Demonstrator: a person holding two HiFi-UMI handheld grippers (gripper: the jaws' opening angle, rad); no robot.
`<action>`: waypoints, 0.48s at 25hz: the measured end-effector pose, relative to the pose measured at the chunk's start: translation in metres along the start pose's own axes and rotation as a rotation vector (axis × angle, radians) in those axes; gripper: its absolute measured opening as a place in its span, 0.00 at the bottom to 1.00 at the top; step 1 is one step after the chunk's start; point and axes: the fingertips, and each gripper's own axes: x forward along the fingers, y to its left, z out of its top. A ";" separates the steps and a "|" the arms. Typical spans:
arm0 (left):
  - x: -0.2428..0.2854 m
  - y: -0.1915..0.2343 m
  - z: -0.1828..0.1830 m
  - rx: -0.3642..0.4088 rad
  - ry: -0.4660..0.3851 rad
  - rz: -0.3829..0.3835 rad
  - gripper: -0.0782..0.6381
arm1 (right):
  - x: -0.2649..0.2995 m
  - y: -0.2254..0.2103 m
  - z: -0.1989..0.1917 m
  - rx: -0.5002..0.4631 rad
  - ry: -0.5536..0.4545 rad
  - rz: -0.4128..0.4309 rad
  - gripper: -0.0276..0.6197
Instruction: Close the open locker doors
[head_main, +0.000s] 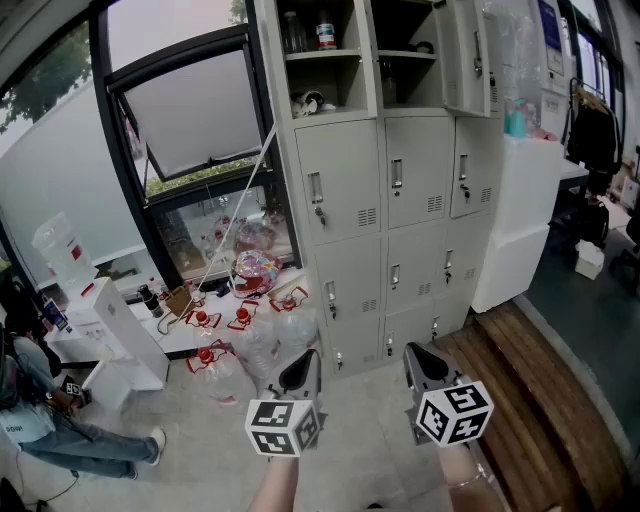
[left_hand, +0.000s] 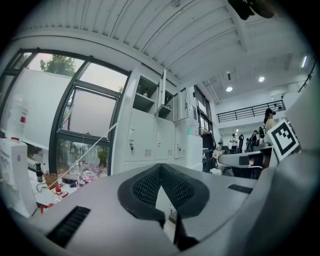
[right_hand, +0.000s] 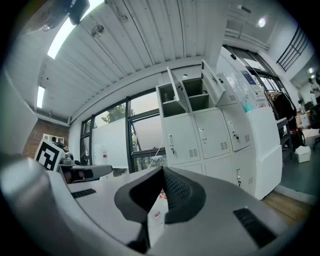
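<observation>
A bank of grey lockers (head_main: 390, 180) stands ahead of me against the wall. In its top row two compartments are open: the left one (head_main: 320, 50) holds bottles and the middle one (head_main: 405, 50) is mostly dark. One open door (head_main: 470, 55) hangs out at the right. The right gripper view shows both doors swung outward, the left door (right_hand: 175, 92) and the right door (right_hand: 212, 82). My left gripper (head_main: 300, 372) and right gripper (head_main: 425, 360) are held low, well short of the lockers. Both are shut, tips together, with nothing between them.
Several clear water jugs with red caps (head_main: 215, 370) lie on the floor left of the lockers. A white cabinet (head_main: 520, 220) stands at their right end beside a wooden platform (head_main: 540, 400). A tilted window (head_main: 190, 110) is on the left. A person (head_main: 40, 420) sits at far left.
</observation>
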 end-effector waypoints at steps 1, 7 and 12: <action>-0.001 0.000 0.000 0.000 0.001 0.000 0.14 | -0.001 0.000 -0.001 0.004 0.000 0.001 0.04; -0.004 -0.006 -0.004 -0.011 0.003 0.005 0.14 | -0.006 0.002 -0.003 0.023 -0.006 0.039 0.04; -0.004 -0.015 -0.006 0.000 0.002 0.007 0.14 | -0.010 0.001 -0.001 0.016 -0.025 0.067 0.04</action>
